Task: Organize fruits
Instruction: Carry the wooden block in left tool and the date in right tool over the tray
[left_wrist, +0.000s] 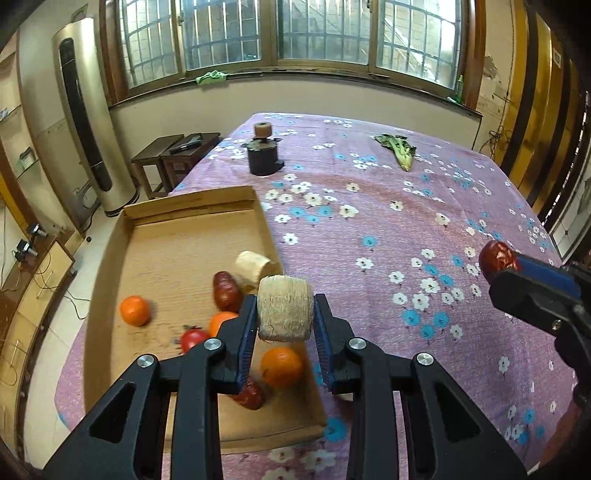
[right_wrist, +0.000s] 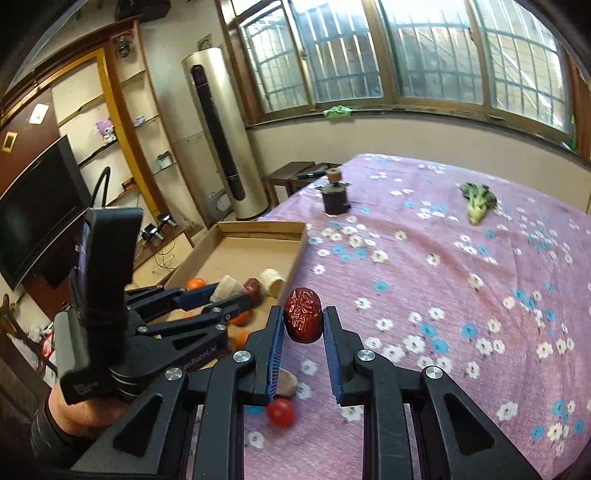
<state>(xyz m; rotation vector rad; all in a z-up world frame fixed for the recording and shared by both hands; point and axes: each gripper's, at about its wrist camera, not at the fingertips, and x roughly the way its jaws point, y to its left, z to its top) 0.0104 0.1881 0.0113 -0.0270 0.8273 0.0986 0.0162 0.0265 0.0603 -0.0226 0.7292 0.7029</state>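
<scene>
Left claw (left_wrist: 285, 308) clamped on pale fibrous cylindrical chunk (left_wrist: 285, 308), hiding fruit in shallow cardboard tray (left_wrist: 110, 251). Right claw (right_wrist: 303, 320) pinching wrinkled red jujube (right_wrist: 303, 319); small red tomato (right_wrist: 281, 412) partly hidden beneath.

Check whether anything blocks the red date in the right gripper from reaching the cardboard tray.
The red date sits in the right hand-held gripper. Between it and the cardboard tray is the left hand-held gripper, holding a pale chunk over the tray's near end.

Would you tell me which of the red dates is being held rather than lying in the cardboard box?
The red date clamped in the right gripper, above the tablecloth. The other two dates lie loose in the cardboard box among the oranges.
</scene>
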